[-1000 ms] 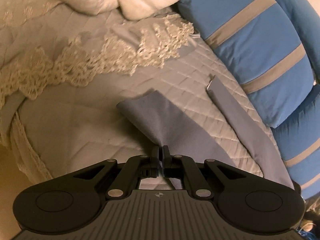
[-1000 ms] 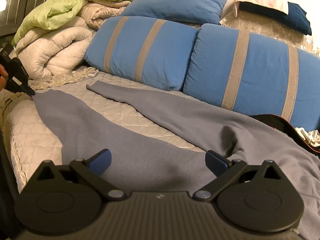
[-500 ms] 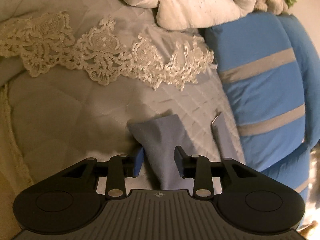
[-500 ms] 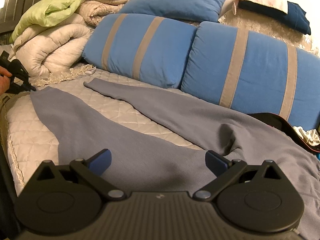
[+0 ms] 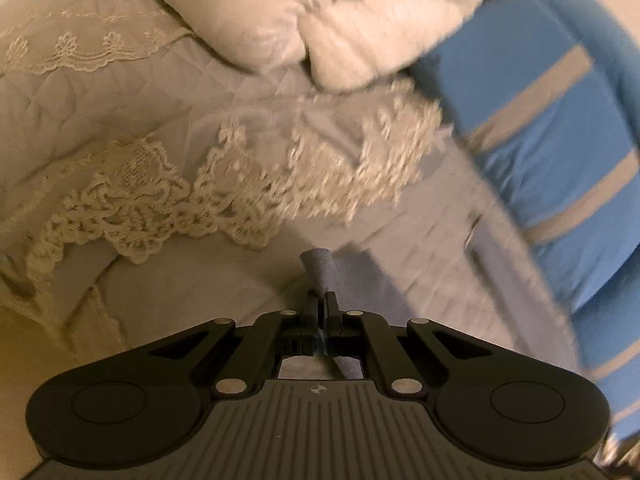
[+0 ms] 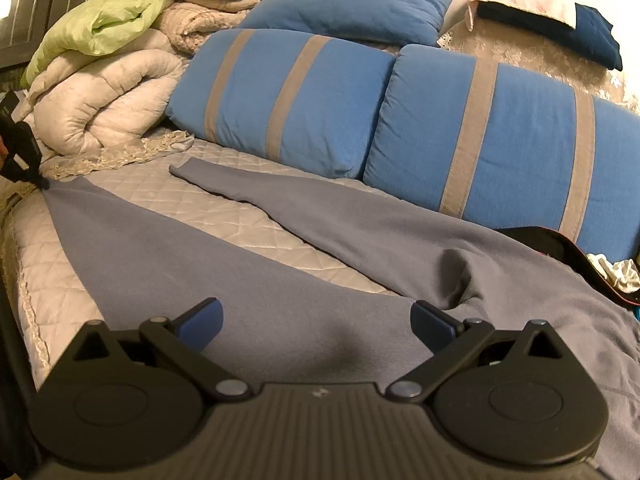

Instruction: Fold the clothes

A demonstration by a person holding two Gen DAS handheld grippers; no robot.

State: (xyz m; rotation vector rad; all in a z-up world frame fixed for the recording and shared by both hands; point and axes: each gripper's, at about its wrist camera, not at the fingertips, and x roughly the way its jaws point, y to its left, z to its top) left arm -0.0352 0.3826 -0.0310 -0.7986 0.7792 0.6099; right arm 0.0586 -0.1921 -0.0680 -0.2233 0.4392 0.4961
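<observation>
My L gripper (image 5: 320,300) pinches grey trouser-leg hem (image 5: 318,268) at lace edge (image 5: 240,192), lower center; R gripper (image 6: 316,326) gapes wide, nothing held, over trousers (image 6: 280,308).

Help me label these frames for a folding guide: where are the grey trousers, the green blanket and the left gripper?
grey trousers (image 6: 248,280): right wrist view, middle of the near leg.
green blanket (image 6: 132,20): right wrist view, top of the crumpled heap.
left gripper (image 5: 320,300): left wrist view, fingertips pinching the leg's end.
</observation>
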